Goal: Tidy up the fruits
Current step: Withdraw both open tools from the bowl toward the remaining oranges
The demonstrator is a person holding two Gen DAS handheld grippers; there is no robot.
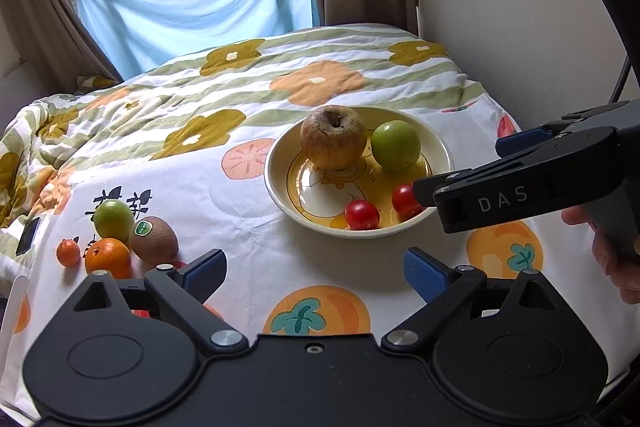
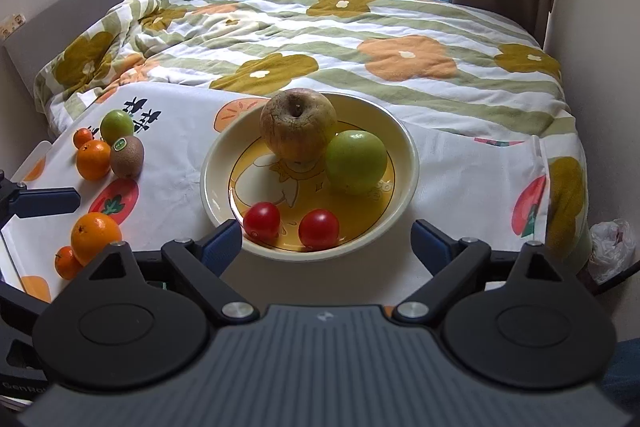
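Left wrist view: right gripper's black arm (image 1: pixel 520 183) covers part of one small red cherry tomato (image 1: pixel 403 201) in the cream-rimmed yellow ceramic bowl (image 1: pixel 280 187). Person's hand (image 1: pixel 612 259) right of bowl, cut by frame edge. Kiwi sticker (image 1: pixel 143 228) unreadable.

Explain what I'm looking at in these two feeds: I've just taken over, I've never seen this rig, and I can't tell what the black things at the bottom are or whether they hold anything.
Each black shape is a hand-held two-finger gripper with a camera looking along its fingers. The left gripper fills the bottom of the left wrist view; the right gripper fills the bottom of the right wrist view. Both stand open and hold nothing.

On the fruit-print cloth sits a yellow bowl holding a brownish apple, a green apple and two cherry tomatoes.

Loose on the cloth to the left: a green fruit, a kiwi and four oranges, two large and two small.
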